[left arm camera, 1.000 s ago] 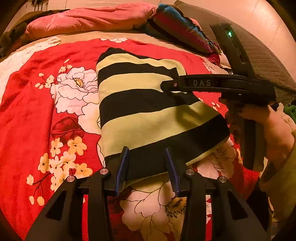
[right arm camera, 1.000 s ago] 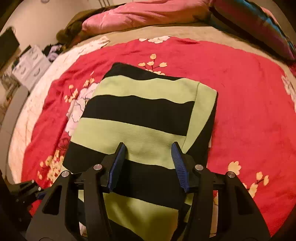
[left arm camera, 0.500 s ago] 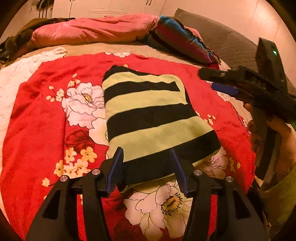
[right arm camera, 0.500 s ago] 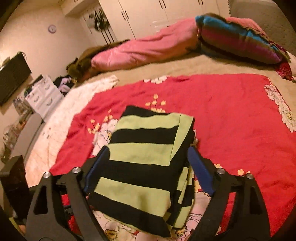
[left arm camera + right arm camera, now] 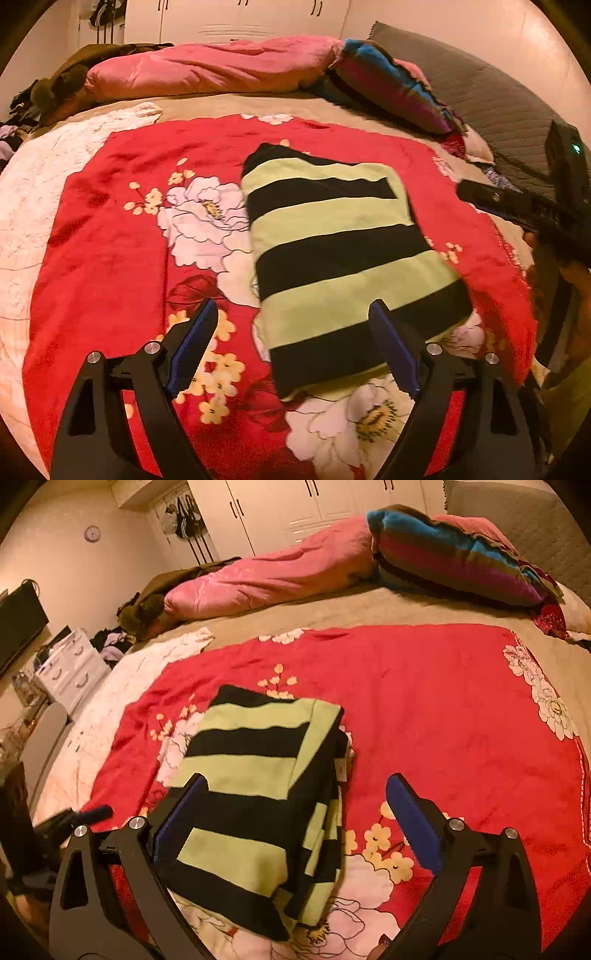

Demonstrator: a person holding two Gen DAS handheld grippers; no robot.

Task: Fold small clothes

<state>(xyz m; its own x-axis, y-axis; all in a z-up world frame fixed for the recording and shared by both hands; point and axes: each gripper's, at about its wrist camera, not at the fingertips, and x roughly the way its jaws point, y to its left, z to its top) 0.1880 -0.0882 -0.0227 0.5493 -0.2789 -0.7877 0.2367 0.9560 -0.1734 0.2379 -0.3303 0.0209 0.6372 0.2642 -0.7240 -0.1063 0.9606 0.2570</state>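
Note:
A folded garment with black and light green stripes (image 5: 343, 258) lies flat on the red floral blanket (image 5: 110, 258); it also shows in the right wrist view (image 5: 255, 786). My left gripper (image 5: 295, 350) is open and empty, held above the garment's near end. My right gripper (image 5: 299, 812) is open and empty, above the garment's near right side. The right gripper shows at the right edge of the left wrist view (image 5: 517, 210). The left gripper's tip shows low at the left of the right wrist view (image 5: 88, 814).
A pink duvet (image 5: 280, 572) and a striped multicoloured pillow (image 5: 454, 554) lie at the back of the bed. A grey headboard (image 5: 491, 99) stands at the right. White drawers (image 5: 70, 664) and clutter stand beside the bed at the left.
Both grippers have opened wide and drawn back and up from the garment. The garment now lies released on the blanket.

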